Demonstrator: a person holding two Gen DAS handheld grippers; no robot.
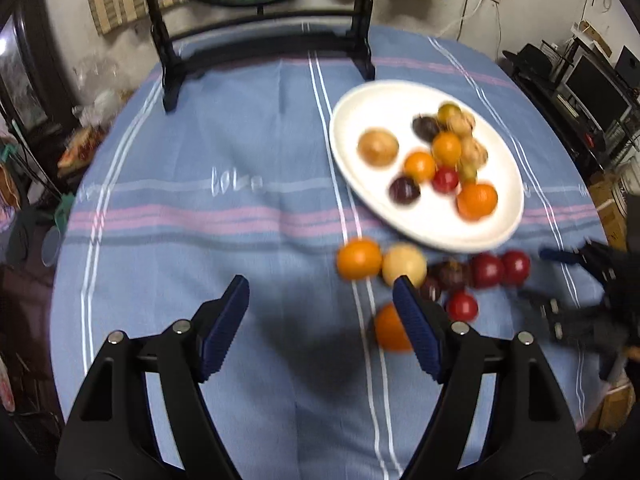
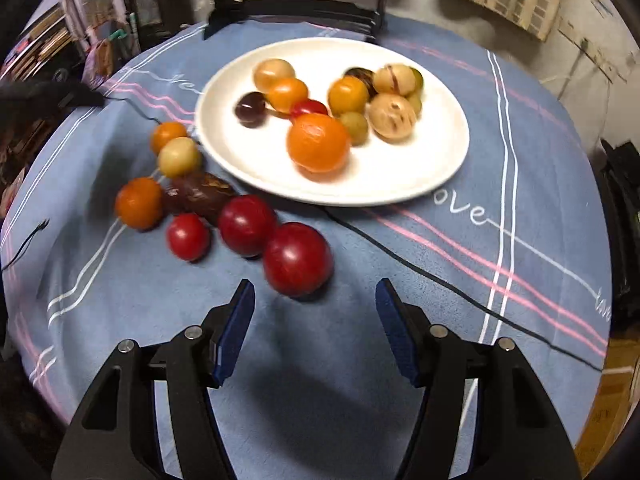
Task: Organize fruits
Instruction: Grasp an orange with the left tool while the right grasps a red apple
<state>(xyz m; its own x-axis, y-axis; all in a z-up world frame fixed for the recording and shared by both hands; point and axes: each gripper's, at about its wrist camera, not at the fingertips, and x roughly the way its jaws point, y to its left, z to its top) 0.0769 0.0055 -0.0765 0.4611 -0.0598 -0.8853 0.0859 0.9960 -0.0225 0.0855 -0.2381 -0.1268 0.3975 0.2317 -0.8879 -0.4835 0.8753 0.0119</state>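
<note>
Mid-task imo: plate (image 2: 432, 168) part-loaded, a cluster of fruit not yet on it, lying on the counter (image 2: 400, 280) just off the plate's 7–8 o'clock rim in the right wrist view.

Claws:
- right claw (image 2: 315, 330): jaws apart, nothing between the pads. Nearest fruit is the big red one (image 2: 298, 259), just ahead at 12 o'clock, not touching.
- left claw (image 1: 321, 326): wide, empty, over bare cloth. An orange (image 1: 390, 330) sits just behind its right finger; contact unclear, frame is blurry.

Next move (judgement): right claw goes fwd + down to straddle the big red one, closes, lifts, carries to free plate area at 5–6 o'clock. The red one (image 2: 247, 225) touching it at 10 o'clock may get nudged & roll. A black cable (image 2: 440, 280) crosses the cloth at 2–3 o'clock of the claw, so keep clear.

Counts (blur, so approx):
- on plate: ~11. 3 orange, 3 tan/beige, 2 dark purple, 1 red, ~2 small greenish
- on counter: 7–8. 3 red, 2 orange, 1 pale yellow, 1–2 dark brown (right view reads as one long piece, left view as two)
- plate: 1
</note>
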